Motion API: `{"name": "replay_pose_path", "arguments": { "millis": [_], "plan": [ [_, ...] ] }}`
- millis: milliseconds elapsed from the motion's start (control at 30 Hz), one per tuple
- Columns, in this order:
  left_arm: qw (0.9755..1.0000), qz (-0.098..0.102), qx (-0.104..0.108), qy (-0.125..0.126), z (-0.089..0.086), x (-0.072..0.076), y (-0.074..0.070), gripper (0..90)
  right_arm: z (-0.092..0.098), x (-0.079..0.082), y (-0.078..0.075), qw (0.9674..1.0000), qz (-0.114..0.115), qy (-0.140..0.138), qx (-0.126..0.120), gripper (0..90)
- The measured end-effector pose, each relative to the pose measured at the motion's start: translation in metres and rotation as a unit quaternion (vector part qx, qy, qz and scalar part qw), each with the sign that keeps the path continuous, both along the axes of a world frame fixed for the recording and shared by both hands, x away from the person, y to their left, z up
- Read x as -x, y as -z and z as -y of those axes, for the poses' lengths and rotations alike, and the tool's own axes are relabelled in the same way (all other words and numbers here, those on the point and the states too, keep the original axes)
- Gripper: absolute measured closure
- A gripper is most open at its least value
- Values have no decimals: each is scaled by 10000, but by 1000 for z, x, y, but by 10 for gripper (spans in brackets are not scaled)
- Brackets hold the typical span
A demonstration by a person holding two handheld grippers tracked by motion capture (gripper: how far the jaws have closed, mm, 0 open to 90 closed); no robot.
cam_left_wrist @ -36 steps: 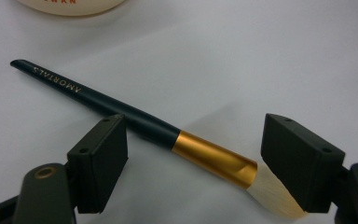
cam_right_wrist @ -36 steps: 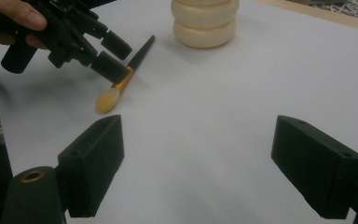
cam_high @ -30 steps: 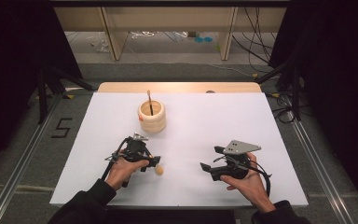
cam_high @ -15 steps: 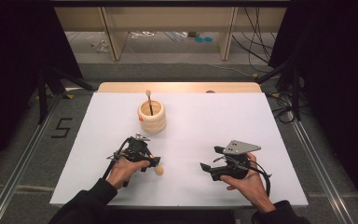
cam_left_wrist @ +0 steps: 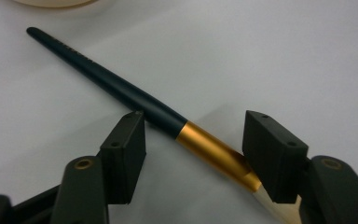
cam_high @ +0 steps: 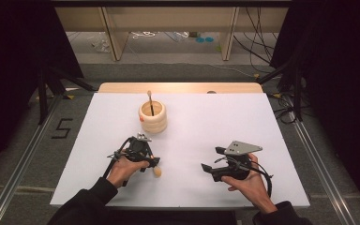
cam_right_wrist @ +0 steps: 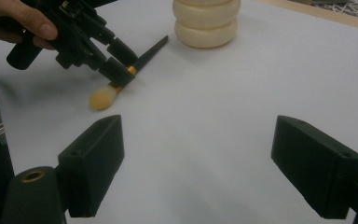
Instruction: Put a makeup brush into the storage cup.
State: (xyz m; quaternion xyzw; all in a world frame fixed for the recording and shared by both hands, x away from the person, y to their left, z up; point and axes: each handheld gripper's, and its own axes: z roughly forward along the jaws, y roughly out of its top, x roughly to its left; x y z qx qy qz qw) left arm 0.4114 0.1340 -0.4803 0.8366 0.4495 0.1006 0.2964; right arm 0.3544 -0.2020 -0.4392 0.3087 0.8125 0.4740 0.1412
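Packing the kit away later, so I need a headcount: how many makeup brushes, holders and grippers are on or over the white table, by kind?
Makeup brushes with dark handles: 2, one lying flat between the left gripper's jaws, one standing in the holder
Cream ribbed round holder: 1
Black two-jaw grippers: 2, left gripper, right gripper
Total: 5

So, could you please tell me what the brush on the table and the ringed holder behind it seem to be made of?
The dark-handled makeup brush looks like lacquered wood or plastic, going by its smooth dark sheen. Its gold ferrule has a satin, brushed-metal look, and the pale tuft appears to be soft bristle. The cream ringed holder looks like matte unpainted wood or ceramic; I cannot tell which.
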Motion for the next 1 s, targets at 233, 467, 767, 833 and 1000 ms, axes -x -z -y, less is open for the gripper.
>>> {"name": "replay_pose_path", "arguments": {
  "millis": [233,467,767,833,1000],
  "plan": [
    [9999,-44,-12,101,-5,0,-1,473,0,0,0,10000,-6,-1,-4,178],
    [9998,-74,55,157,-10,-1,-1,537,0,0,1,10000,-16,4,-19,178],
    [9986,-427,20,302,-18,-6,-7,588,2,-2,2,10000,-39,26,-49,178],
    [9984,-437,-29,370,-19,-7,-8,608,3,-2,2,10000,-53,18,-43,178],
    [9970,-533,-124,545,-24,-9,-12,660,3,-1,1,10000,-52,52,-8,179]
  ]
}}
